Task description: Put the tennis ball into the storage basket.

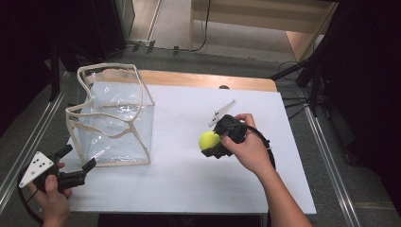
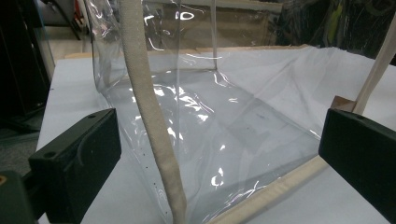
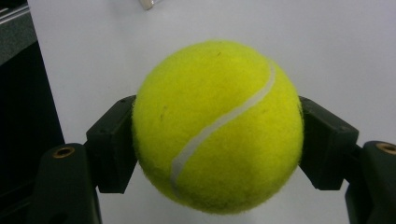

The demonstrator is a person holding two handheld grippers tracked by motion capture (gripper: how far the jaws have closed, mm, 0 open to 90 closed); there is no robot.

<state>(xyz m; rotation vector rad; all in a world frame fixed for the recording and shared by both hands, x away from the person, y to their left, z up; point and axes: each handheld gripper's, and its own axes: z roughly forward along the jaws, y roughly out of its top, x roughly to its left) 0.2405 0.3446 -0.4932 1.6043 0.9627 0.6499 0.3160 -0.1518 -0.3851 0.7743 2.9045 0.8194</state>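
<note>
A yellow tennis ball (image 1: 209,140) (image 3: 217,126) is clamped between the black jaws of my right gripper (image 1: 210,144) (image 3: 217,140), which is shut on it a little above the white table (image 1: 189,179), right of centre. A clear plastic bag (image 1: 113,120) (image 2: 210,130) with cream fabric trim stands open-topped at the table's left. My left gripper (image 1: 78,163) (image 2: 219,154) sits at the bag's near left corner, jaws wide open, with a cream strap (image 2: 154,121) and the bag's bottom edge in front of them, untouched.
The table's wooden back edge (image 1: 208,80) runs behind the bag. Metal rails (image 1: 28,142) flank the table on the floor at both sides. White tabletop lies bare between bag and ball.
</note>
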